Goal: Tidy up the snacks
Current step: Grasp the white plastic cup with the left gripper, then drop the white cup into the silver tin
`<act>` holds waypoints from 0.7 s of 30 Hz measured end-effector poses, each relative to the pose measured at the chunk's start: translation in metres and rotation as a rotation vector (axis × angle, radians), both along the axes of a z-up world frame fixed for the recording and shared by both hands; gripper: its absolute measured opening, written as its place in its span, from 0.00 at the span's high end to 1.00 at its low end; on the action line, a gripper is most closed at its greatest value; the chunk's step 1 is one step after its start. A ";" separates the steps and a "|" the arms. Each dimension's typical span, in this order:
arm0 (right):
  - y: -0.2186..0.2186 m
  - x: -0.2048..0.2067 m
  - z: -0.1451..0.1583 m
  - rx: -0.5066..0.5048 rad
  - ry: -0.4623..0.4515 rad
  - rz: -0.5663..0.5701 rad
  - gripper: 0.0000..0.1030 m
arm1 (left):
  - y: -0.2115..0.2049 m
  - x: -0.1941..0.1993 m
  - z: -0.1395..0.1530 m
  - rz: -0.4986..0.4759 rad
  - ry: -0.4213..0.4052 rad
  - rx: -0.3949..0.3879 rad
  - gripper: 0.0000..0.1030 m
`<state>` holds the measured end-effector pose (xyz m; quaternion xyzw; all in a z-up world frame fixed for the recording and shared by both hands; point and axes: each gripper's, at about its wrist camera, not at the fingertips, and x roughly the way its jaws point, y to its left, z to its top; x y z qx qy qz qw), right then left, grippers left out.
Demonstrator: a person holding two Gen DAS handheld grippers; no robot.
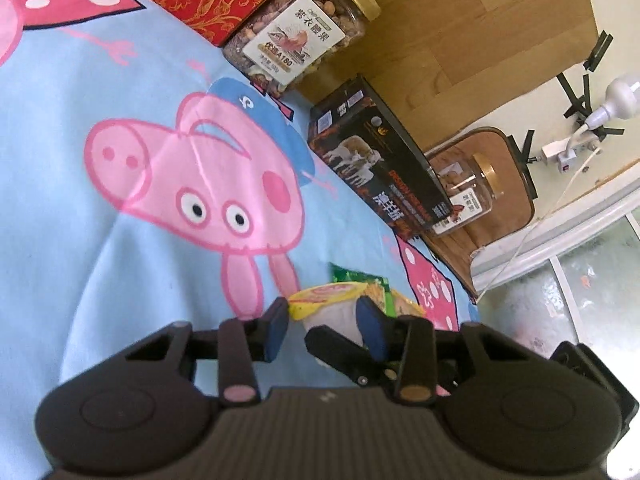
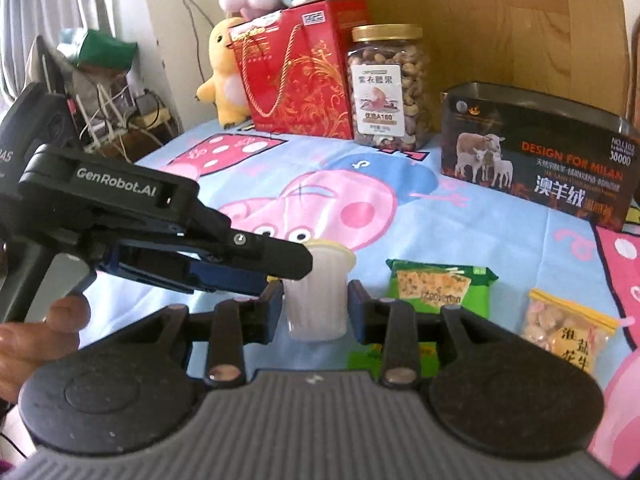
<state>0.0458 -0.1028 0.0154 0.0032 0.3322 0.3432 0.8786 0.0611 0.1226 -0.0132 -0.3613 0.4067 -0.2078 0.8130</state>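
Observation:
A white ribbed pudding cup (image 2: 316, 300) with a yellow lid rim is held up between both grippers above the cartoon sheet. My right gripper (image 2: 315, 306) is shut on its sides. My left gripper (image 2: 280, 268) comes in from the left and its fingers lie against the cup's top; in the left wrist view its jaws (image 1: 323, 318) stand around the cup (image 1: 330, 306), whether they press it I cannot tell. A green cracker packet (image 2: 440, 290) and a clear bag of peanuts (image 2: 566, 330) lie on the sheet to the right.
At the back stand a red gift box (image 2: 298, 76), a jar of nuts with a gold lid (image 2: 388, 88) and a dark box with sheep on it (image 2: 536, 160). Plush toys (image 2: 228, 76) sit behind. A wooden headboard (image 2: 500, 20) closes the back.

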 end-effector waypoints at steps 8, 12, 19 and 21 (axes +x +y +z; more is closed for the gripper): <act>-0.003 -0.005 0.001 -0.005 -0.010 0.029 0.65 | -0.012 0.004 0.014 -0.033 -0.030 0.005 0.66; -0.011 0.005 0.031 -0.012 -0.139 0.012 0.65 | -0.029 0.031 0.059 -0.077 -0.127 0.063 0.66; -0.039 0.079 0.067 -0.017 -0.215 -0.098 0.65 | -0.074 0.121 0.103 -0.128 -0.213 0.110 0.66; -0.050 0.104 0.070 -0.008 -0.201 -0.132 0.65 | -0.089 0.147 0.106 -0.135 -0.220 0.120 0.66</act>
